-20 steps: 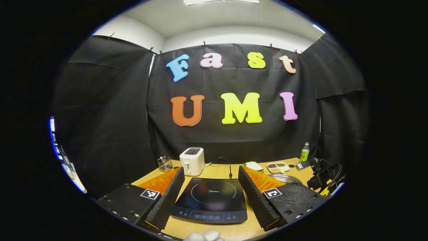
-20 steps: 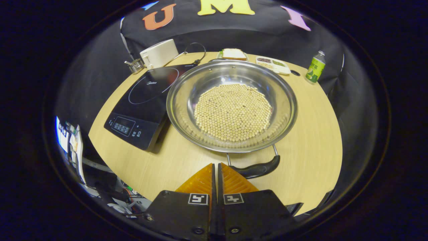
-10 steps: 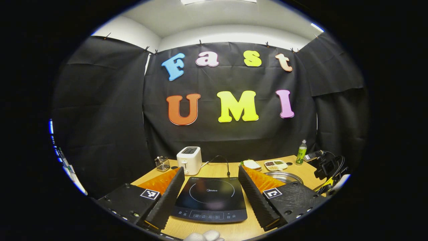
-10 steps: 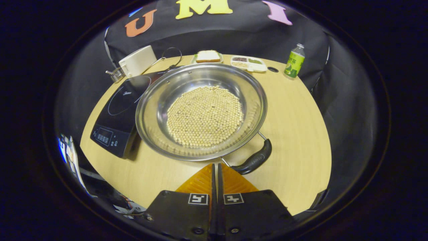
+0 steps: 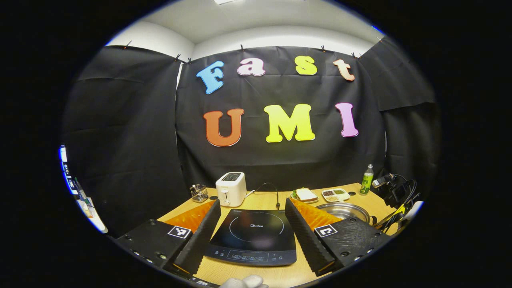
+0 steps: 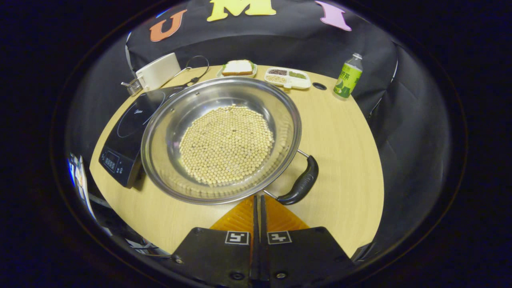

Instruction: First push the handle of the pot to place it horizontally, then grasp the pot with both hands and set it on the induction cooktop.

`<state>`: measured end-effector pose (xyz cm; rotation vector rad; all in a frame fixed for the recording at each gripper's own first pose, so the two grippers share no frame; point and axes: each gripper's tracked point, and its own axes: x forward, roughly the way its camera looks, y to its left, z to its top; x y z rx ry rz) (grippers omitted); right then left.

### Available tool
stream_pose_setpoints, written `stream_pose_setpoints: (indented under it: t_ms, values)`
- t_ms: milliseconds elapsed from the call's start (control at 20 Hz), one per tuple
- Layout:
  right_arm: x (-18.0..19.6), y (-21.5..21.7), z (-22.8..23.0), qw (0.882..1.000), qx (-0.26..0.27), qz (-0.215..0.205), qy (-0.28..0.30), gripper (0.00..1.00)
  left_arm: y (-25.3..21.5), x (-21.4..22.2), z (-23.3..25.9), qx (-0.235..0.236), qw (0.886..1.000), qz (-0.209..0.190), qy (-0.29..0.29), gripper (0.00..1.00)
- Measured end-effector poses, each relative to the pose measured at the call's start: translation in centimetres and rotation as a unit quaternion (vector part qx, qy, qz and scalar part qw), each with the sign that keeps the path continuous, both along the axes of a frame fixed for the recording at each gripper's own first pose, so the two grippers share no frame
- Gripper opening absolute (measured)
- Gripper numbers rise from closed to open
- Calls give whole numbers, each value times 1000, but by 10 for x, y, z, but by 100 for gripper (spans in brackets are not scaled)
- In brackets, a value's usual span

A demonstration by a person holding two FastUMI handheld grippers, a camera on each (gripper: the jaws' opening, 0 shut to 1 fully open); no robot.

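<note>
with the right tongs (image 6: 258, 200) closed and empty, nudge the black handle (image 6: 300, 186) sideways, low and gentle, so the pot (image 6: 222, 138) on the bench (image 6: 340, 132) beside the induction cooktop (image 6: 128, 128) swivels without spilling, left tongs (image 5: 253, 224) wide open, empty.

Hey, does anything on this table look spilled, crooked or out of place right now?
Nothing looks spilled: the beans lie inside the pot. The pot sits on the table beside the cooktop, its rim crossing the cooktop's edge, and its black handle points off at an angle.
</note>
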<state>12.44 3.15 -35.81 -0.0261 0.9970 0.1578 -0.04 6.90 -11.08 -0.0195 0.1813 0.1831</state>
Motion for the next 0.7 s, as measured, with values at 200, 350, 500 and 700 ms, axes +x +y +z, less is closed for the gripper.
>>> stream_pose_setpoints:
  t_ms: [200,350,500,700]
  values:
    - [16,-19,-1,1000,-12,6,4,4,-4,9,-4,-1,1000,17,5,96]
    - [34,-32,-1,1000,-26,14,0,0,-12,16,-8,-3,1000,27,11,96]
    - [48,-44,-2,999,-30,19,-2,1,-19,20,-12,-2,999,36,17,96]
    - [63,-61,-4,999,-32,17,-1,5,-27,23,-14,-3,999,48,23,96]
